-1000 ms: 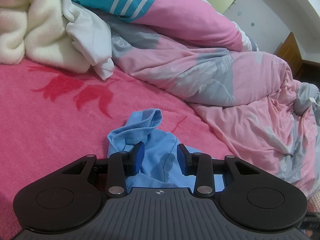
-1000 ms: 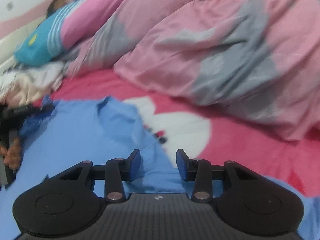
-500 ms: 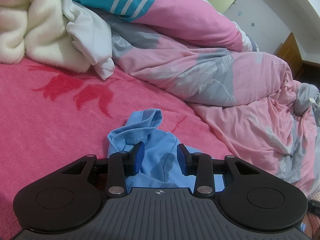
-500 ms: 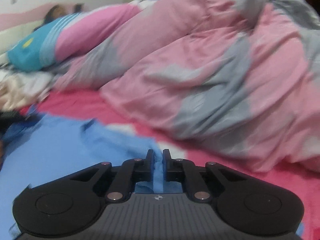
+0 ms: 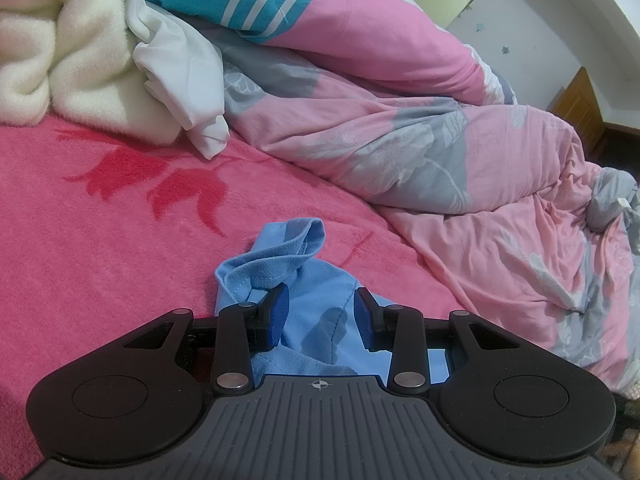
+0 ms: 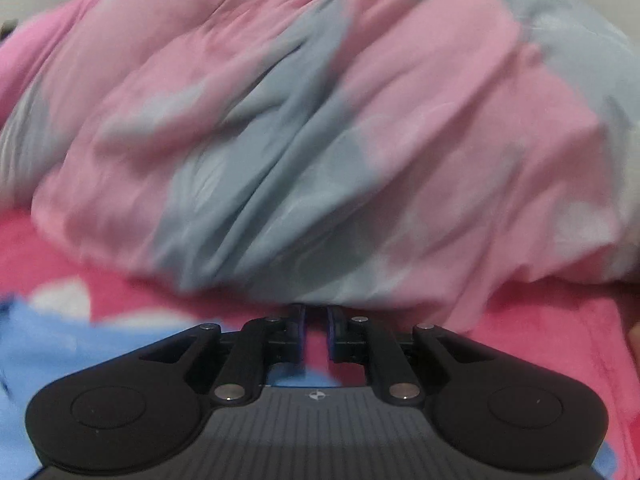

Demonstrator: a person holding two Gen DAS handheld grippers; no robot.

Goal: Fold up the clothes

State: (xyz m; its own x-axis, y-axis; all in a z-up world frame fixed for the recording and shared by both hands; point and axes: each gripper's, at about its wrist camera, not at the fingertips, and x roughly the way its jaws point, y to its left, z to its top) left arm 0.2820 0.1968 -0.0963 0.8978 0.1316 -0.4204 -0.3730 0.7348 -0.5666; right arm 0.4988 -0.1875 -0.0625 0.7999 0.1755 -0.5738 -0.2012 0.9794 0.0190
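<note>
Left wrist view looks along the left claw (image 5: pixel 320 312), whose jaws stand spread with nothing pinched between them. Light blue garment (image 5: pixel 316 292) lies bunched under and ahead of it on the red blanket (image 5: pixel 100 260) of the bed, a rolled hem or cuff sticking up toward 12 o'clock. Poised over that loose end, the claw seems placed to take hold of it, though I cannot say which stage of folding this serves. At 10 o'clock sits a heap of cream fleece (image 5: pixel 60 48) with a white cloth (image 5: pixel 180 60) draped on it; the pink and grey quilt (image 5: pixel 400 140) runs from 12 round to 3 o'clock.

Right wrist view is smeared by motion. The right claw (image 6: pixel 316 334) has its jaws drawn nearly together with a thin gap; blue cloth shows just beneath them, but whether any is clamped I cannot tell. The garment (image 6: pixel 60 344) spreads flatter here, off to 8 o'clock, which the left view hides behind its own body. Only the left view shows the crumpled end and the fleece heap; only the right shows the broad spread part.
</note>
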